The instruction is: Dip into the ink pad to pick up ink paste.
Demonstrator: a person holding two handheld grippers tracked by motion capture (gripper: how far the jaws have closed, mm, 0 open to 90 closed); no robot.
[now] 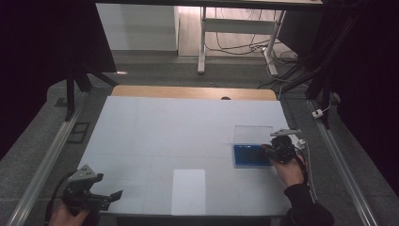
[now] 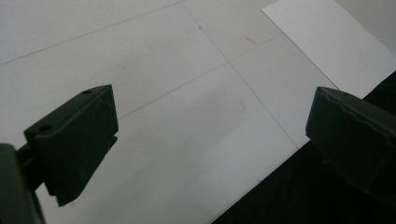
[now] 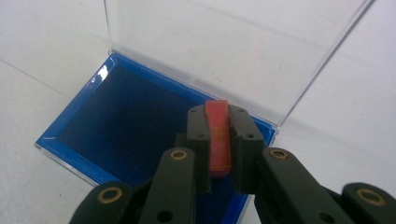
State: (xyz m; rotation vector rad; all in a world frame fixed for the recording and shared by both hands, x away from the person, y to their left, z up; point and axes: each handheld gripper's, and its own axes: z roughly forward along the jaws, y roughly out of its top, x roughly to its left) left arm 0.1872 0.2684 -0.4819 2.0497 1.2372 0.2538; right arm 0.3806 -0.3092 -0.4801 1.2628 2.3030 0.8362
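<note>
Over at the right of the high view, the right gripper [image 1: 277, 149] sits at the edge of the blue ink pad [image 1: 251, 155], its clear lid [image 1: 253, 134] standing open behind. In the right gripper view the jaws are pinching a small red stamp [image 3: 218, 137] upright, right over the dark blue pad surface [image 3: 130, 116]. Lower left, the left gripper [image 1: 101, 197] hangs over the white table [image 1: 179, 127] with jaws spread wide, a white sheet [image 1: 188, 190] near the bottom centre.
</note>
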